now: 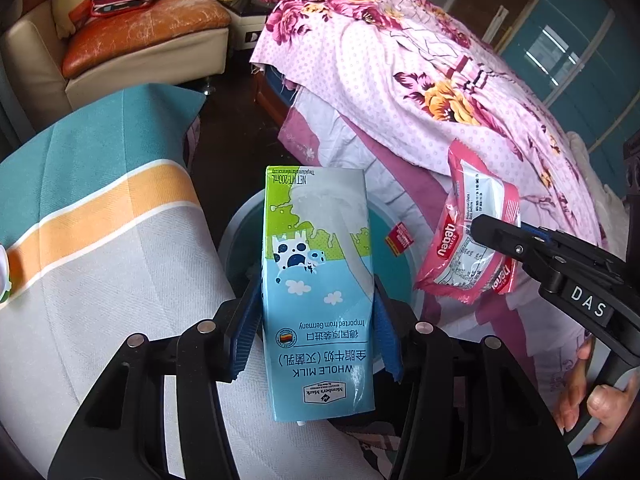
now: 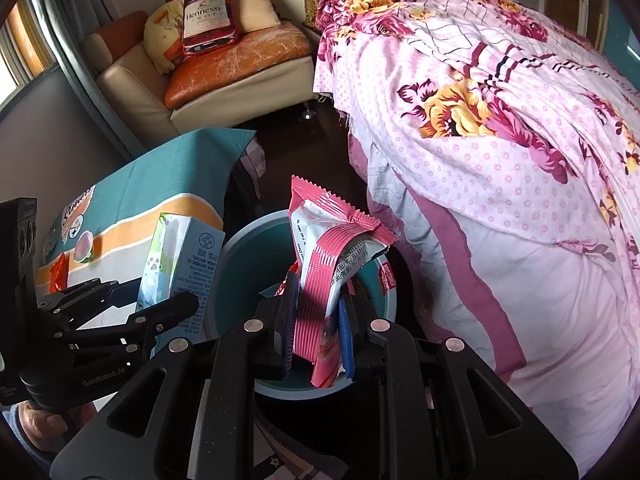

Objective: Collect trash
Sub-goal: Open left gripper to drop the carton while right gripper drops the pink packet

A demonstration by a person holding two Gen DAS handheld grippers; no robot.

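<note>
A blue and green whole-milk carton (image 1: 318, 292) stands upright between the blue pads of my left gripper (image 1: 316, 300), which is shut on it. It hangs over the near-left rim of a round teal bin (image 1: 234, 232). My right gripper (image 2: 320, 300) is shut on a pink and white wafer wrapper (image 2: 332, 248), held above the bin (image 2: 240, 240). In the left wrist view the wrapper (image 1: 468, 240) and right gripper (image 1: 492, 236) sit to the right of the carton. From the right wrist, the carton (image 2: 180, 256) and left gripper (image 2: 148, 296) appear at the left.
A table with a teal, orange and grey cloth (image 1: 100, 220) borders the bin on the left, with an orange scrap (image 2: 58, 276) on it. A bed under a pink floral quilt (image 1: 420, 80) stands on the right. A sofa (image 1: 140, 40) is at the back. A red label (image 2: 387, 276) sits on the bin's rim.
</note>
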